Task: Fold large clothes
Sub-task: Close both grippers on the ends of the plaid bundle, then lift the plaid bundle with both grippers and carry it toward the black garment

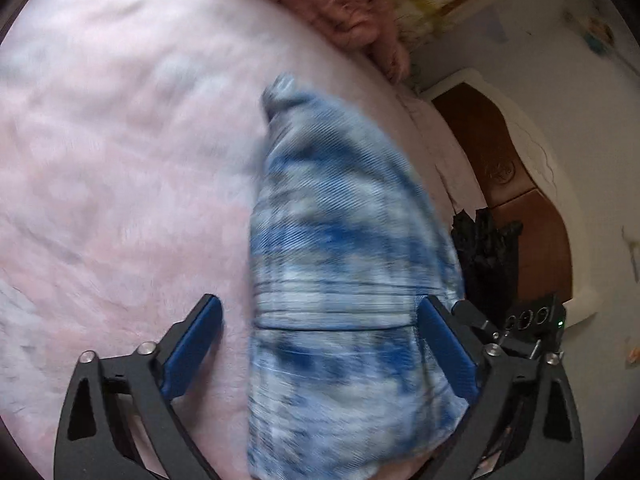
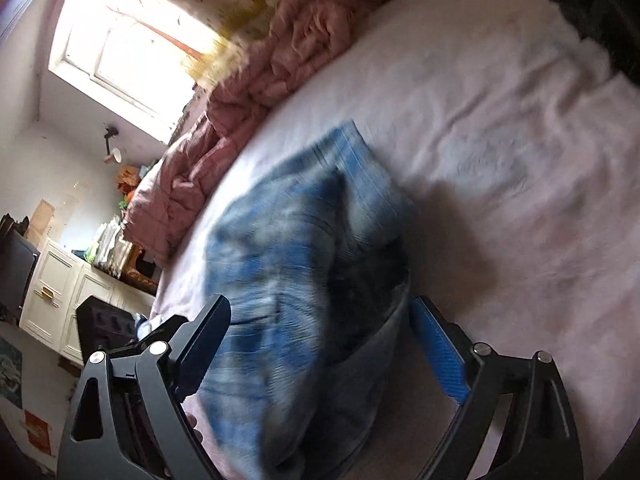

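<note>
Across both views: we see a pale pink bed cover [image 1: 112, 168] filling most of the picture, its surface creased and blurred.
Bed cover, right wrist view: we find the same pink spread [image 2: 500, 128] running from 12 o'clock round to 4 o'clock.
Quilt: we note a rumpled dusty-pink quilt [image 2: 224, 136] bunched along the bed's far edge, toward 11 o'clock in the right wrist view; in the left wrist view it [image 1: 340, 4] sits at 12 o'clock.
Garment: we see the blue and white tie-dye garment [image 1: 344, 280] lying on the cover, stretching from the centre down to 6 o'clock in the left wrist view, already doubled over with a hem band across it.
Garment, right wrist view: we see the same cloth [image 2: 296, 280] heaped from the centre to 6 o'clock, folds shadowed on its 3 o'clock side.
Window: we see a bright window [image 2: 124, 56] at 10 o'clock.
Cabinets: we see white cabinets [image 2: 68, 292] at 8 o'clock.
Headboard: we see a brown headboard [image 1: 516, 208] at 3 o'clock in the left wrist view.
Left gripper [image 1: 320, 320]: we find its jaws spread wide, the garment lying between them; the 3 o'clock pad sits against the cloth edge without any pinch.
Right gripper [image 2: 320, 328]: we find its jaws likewise wide apart, the cloth between them, not clamped.
</note>
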